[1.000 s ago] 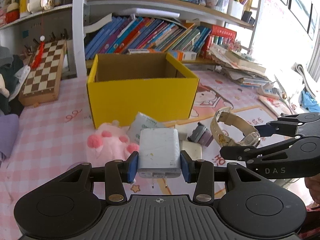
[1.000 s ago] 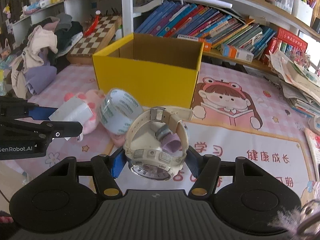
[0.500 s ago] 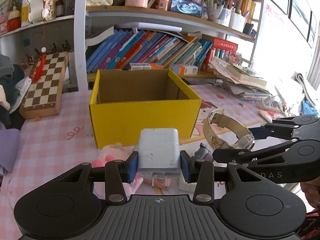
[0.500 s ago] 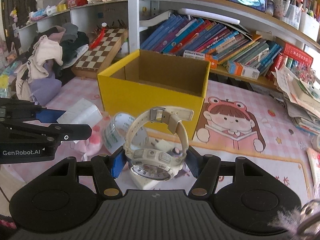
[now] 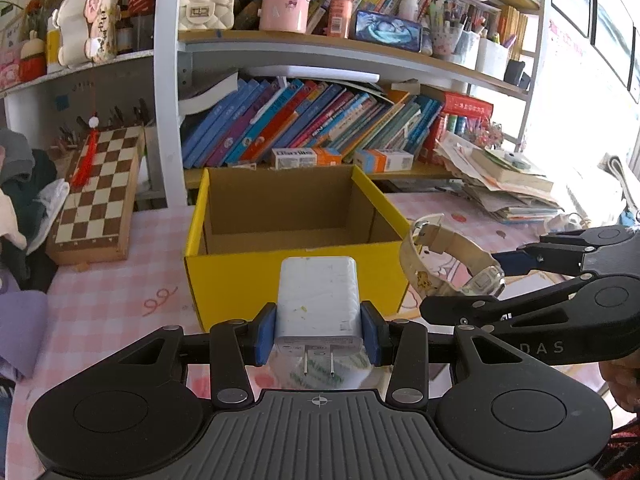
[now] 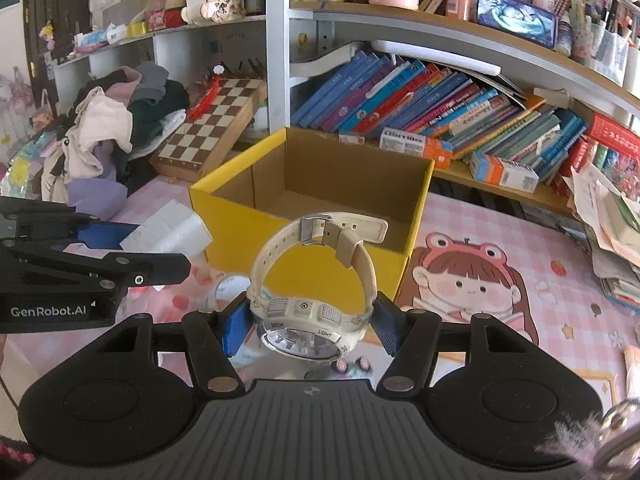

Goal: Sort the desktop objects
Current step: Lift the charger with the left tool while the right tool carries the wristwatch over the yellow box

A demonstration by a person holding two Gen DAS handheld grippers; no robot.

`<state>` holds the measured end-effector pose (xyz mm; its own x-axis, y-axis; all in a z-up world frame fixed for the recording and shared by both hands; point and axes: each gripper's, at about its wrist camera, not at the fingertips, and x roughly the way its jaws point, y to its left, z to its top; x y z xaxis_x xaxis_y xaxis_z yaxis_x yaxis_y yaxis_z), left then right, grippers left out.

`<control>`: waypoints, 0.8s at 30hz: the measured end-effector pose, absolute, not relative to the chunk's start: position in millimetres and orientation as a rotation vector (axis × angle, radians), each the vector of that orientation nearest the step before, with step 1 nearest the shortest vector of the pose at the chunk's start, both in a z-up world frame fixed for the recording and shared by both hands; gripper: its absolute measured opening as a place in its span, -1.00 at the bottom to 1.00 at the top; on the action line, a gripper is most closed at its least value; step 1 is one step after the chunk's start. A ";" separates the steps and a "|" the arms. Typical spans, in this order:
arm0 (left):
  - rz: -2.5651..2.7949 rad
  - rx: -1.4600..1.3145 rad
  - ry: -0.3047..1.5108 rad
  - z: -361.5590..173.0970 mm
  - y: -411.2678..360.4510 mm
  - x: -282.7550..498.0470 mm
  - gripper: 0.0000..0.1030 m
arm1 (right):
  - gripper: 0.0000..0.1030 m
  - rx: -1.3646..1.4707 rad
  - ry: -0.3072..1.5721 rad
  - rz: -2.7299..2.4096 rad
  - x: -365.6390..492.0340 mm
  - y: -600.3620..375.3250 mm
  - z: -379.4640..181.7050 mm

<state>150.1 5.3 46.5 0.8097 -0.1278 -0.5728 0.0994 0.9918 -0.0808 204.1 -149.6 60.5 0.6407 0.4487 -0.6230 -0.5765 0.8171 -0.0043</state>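
Charger (image 5: 318, 300) clamped, left tongs (image 5: 318, 334) | watch (image 6: 316, 300) clamped, right tongs (image 6: 310, 328) | box (image 6: 320, 216) seemingly empty

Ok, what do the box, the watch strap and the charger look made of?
Yellow box: cardboard, going by the bare brown inner walls; matte yellow outside.
Watch strap: probably cream resin or rubber, smooth, with a metal buckle.
Charger: white plastic, slightly scuffed, with two metal prongs.

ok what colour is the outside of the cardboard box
Yellow outside, plain brown inside; the cardboard box shows best in the right wrist view.
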 end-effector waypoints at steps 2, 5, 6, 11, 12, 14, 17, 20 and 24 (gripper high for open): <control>-0.115 -0.042 0.615 47.9 3.6 155.4 -0.19 | 0.17 -0.207 0.646 0.601 211.4 -150.3 61.9; -0.102 -0.031 0.608 51.7 2.5 165.1 -0.19 | 0.17 -0.207 0.631 0.619 222.9 -151.5 64.7; -0.097 -0.027 0.605 53.1 2.3 168.5 -0.19 | 0.17 -0.207 0.624 0.625 227.0 -152.0 66.0; -0.074 -0.008 0.587 60.7 2.5 186.5 -0.19 | 0.17 -0.203 0.602 0.646 249.8 -153.7 71.2; -0.070 -0.003 0.586 61.5 2.5 190.3 -0.19 | 0.17 -0.205 0.600 0.651 254.7 -153.6 71.8; -0.063 0.006 0.585 62.9 2.3 197.8 -0.19 | 0.17 -0.212 0.593 0.660 264.1 -152.6 72.9; -0.057 0.015 0.592 62.1 2.3 209.9 -0.19 | 0.17 -0.226 0.583 0.675 280.1 -149.7 73.8; -0.054 0.024 0.599 61.2 3.0 223.6 -0.19 | 0.17 -0.245 0.575 0.694 297.9 -144.7 73.9; -0.044 0.037 0.611 58.2 5.8 243.0 -0.19 | 0.17 -0.293 0.566 0.716 319.0 -134.7 70.8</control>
<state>243.0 5.8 58.2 0.8184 -0.0304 -0.5738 0.0524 0.9984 0.0218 319.0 -134.7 70.8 0.6142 0.5348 -0.5803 -0.6883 0.7227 -0.0625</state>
